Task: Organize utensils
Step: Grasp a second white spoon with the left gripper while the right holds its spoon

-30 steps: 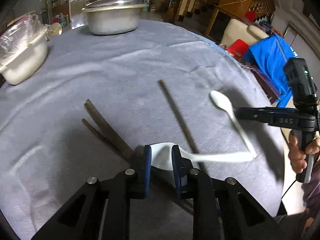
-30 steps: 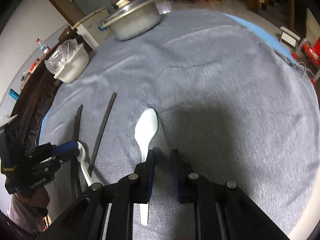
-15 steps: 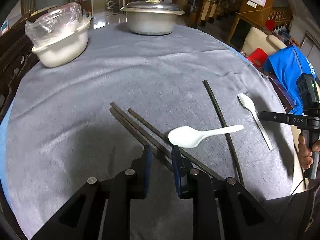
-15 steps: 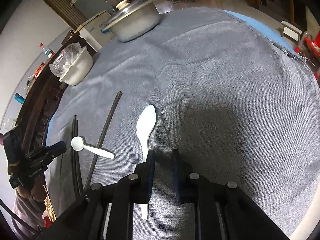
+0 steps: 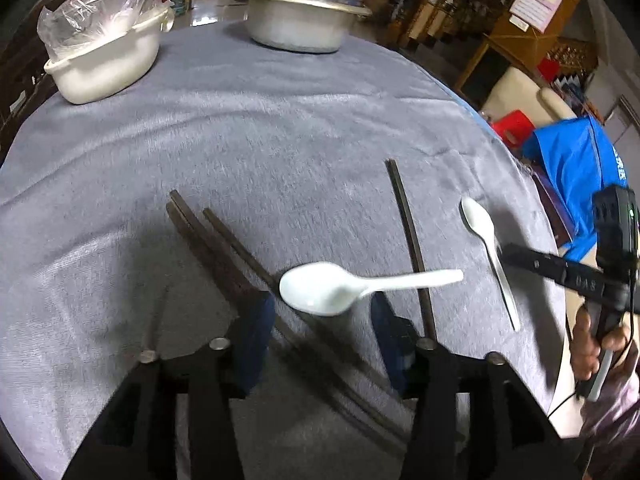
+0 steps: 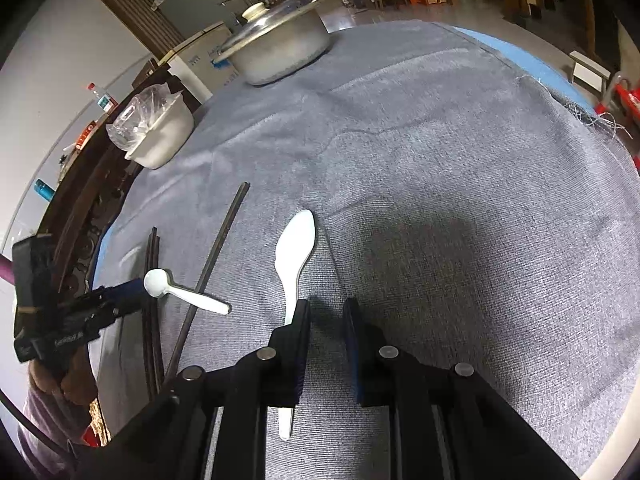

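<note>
No lettering anywhere is clear enough to read.

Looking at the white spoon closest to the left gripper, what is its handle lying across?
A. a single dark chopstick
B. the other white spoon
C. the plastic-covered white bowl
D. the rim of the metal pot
A: the spoon rests with its handle crossing the single chopstick, well apart from the other spoon, the pot and the bowl.
</note>
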A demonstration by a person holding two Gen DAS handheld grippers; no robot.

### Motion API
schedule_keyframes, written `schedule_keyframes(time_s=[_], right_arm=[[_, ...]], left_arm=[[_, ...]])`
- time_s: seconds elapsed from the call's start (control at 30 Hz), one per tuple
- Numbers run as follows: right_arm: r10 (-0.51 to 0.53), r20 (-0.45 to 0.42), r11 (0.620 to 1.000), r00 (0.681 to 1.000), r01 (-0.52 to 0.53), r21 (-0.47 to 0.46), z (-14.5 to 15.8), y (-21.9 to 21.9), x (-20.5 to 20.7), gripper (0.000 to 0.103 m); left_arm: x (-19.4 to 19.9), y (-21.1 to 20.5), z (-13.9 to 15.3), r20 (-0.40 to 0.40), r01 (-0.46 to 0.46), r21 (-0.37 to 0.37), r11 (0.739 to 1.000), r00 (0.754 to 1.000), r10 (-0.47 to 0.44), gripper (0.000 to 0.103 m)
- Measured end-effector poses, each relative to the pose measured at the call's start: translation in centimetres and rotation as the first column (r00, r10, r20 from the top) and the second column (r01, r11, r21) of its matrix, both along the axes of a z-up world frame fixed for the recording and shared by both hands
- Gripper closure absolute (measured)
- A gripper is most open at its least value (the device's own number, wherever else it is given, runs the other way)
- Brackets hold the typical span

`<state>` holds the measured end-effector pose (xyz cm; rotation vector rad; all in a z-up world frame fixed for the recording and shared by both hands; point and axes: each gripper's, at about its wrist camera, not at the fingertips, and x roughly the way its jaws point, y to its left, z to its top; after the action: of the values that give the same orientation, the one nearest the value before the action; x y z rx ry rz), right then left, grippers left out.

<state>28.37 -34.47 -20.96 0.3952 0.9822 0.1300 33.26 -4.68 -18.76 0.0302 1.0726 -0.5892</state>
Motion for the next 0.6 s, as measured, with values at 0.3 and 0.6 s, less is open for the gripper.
schedule_keyframes(time_s=[0.3,0.6], right_arm=[[-0.005,0.021,0.999,1.0,0.004,0.041,-0.3,-0.4,-0.2,0.083],[-0.002,0.039,1.0,0.999,0.0,0.027,-0.2,-0.2,-0.3,0.083]], left_arm=[[0.4,-3.1,1.6,0.145,0.045,0.069,0.997,0.988,-0.055,0.098],[2.1,-2.6,2.0,0.014,0.014,0.01,1.0,1.0,-0.014,0.08]])
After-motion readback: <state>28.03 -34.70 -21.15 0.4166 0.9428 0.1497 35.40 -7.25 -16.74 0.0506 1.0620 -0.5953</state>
